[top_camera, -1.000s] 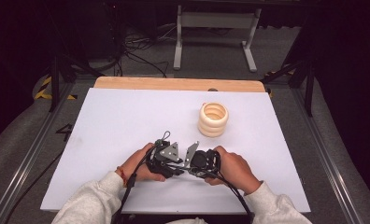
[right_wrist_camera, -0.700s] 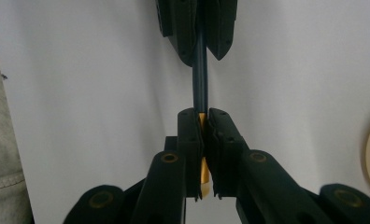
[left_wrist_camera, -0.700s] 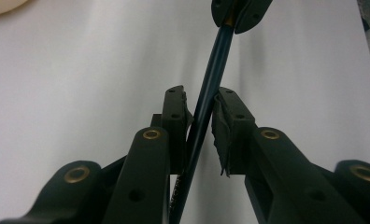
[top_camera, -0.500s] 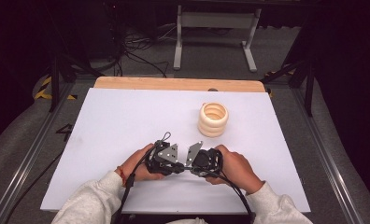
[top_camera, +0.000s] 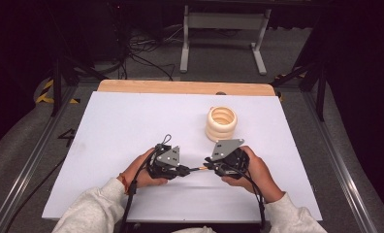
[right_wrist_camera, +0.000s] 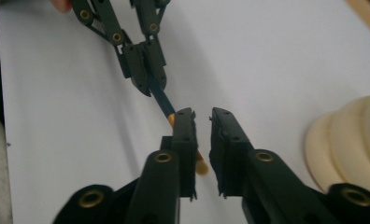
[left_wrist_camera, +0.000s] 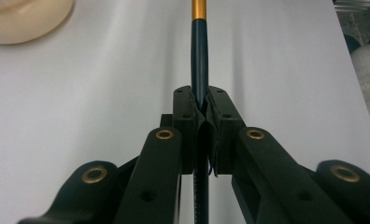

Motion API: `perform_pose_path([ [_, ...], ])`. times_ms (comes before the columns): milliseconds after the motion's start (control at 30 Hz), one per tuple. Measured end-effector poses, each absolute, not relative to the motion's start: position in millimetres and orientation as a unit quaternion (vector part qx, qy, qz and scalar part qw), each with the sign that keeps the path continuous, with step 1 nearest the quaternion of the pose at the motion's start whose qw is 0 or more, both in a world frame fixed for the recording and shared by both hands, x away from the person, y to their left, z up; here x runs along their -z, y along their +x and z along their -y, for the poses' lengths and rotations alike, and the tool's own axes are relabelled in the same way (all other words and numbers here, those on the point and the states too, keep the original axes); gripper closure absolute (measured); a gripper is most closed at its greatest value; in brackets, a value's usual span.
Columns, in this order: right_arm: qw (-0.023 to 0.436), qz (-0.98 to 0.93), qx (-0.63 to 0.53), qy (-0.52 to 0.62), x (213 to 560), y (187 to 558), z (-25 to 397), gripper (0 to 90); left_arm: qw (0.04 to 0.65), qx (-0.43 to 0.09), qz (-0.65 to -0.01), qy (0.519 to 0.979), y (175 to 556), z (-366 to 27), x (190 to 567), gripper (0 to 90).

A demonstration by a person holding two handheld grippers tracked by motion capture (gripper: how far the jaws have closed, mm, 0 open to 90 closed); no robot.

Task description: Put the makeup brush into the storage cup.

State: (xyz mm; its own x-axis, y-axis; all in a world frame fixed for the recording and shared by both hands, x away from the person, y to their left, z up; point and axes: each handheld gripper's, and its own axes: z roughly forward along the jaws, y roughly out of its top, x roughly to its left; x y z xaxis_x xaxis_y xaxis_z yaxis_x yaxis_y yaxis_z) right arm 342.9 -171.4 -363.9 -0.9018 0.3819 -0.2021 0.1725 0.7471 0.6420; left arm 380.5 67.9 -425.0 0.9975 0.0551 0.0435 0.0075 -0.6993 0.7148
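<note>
Left gripper (left_wrist_camera: 202, 112) fingers clamp pen (left_wrist_camera: 199, 56); cream holder (top_camera: 221, 123) apart

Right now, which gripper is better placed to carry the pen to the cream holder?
Left, probably. The left gripper is shut on the dark pen, while the right gripper stands open beside its gold end. The cream holder lies beyond both.

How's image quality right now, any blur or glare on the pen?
Left gripper view: pen sharp, soft shadow streaks on the white sheet. Right gripper view: its gold tip and the cream holder blurred. High view: evenly lit, surroundings dark, no glare.
</note>
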Motion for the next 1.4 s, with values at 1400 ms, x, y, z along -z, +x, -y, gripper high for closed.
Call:
perform_pose_path([
  [1400,0.221,-0.846,-0.421,0.242,392,330,188,90.0,0.441,-0.057,-0.062,0.893,377,-62,423,83.8],
])
